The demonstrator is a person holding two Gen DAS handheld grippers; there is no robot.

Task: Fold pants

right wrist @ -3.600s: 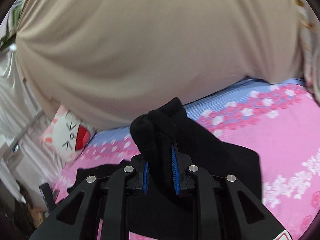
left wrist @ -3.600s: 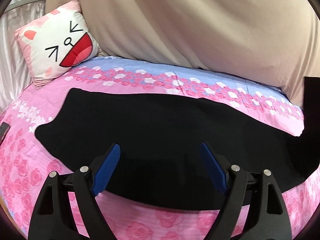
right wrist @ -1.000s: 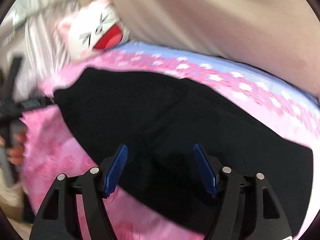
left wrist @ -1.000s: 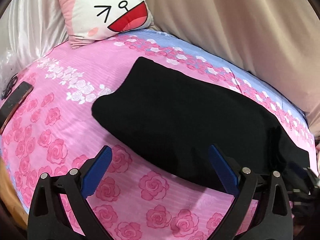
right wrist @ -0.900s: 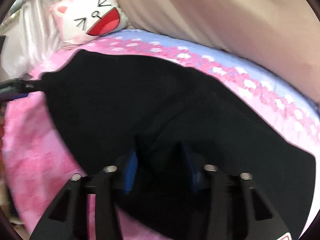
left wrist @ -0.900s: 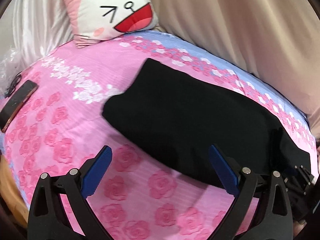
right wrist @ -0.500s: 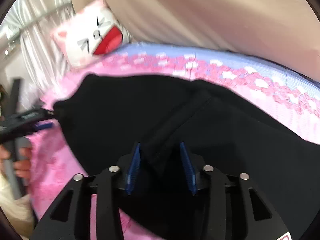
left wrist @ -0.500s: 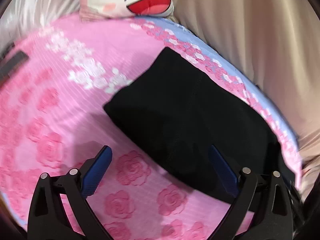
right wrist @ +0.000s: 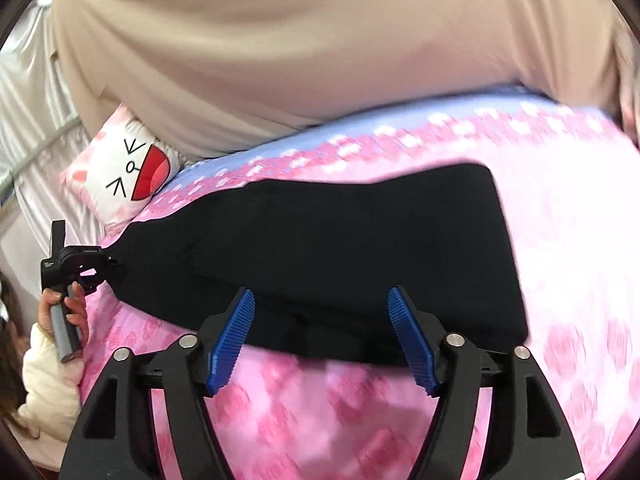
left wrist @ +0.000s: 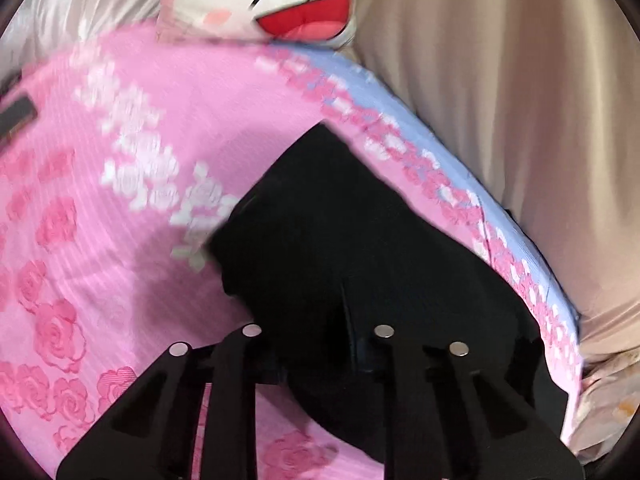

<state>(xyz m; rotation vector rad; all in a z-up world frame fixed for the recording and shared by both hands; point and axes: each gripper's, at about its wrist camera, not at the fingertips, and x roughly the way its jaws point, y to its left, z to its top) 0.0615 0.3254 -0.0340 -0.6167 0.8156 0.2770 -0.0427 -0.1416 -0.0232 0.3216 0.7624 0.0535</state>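
Observation:
Black pants (left wrist: 360, 240) lie folded lengthwise on the pink rose bedspread (left wrist: 80, 260). In the left wrist view my left gripper (left wrist: 318, 338) has its jaws closing on the pants' near end, and black fabric fills the gap and hides the pads. The right wrist view shows the same left gripper (right wrist: 108, 268) pinching the left end of the pants (right wrist: 340, 240). My right gripper (right wrist: 320, 300) hovers at the pants' near edge with its jaws opening. Its blue pads (right wrist: 232, 336) are bare, with the cloth lying just past them untouched.
A cartoon-face pillow (left wrist: 280, 0) leans at the head of the bed, also in the right wrist view as the pillow (right wrist: 128, 172). A beige drape (right wrist: 320, 40) hangs behind the bed. A dark flat object (left wrist: 16, 116) lies at the left edge. A person's hand (right wrist: 68, 304) holds the left gripper's handle.
The left gripper moved in over the pants' end and closed from wide open onto the fabric. The right gripper let go of the fold it pinched, spread its jaws and swung sideways.

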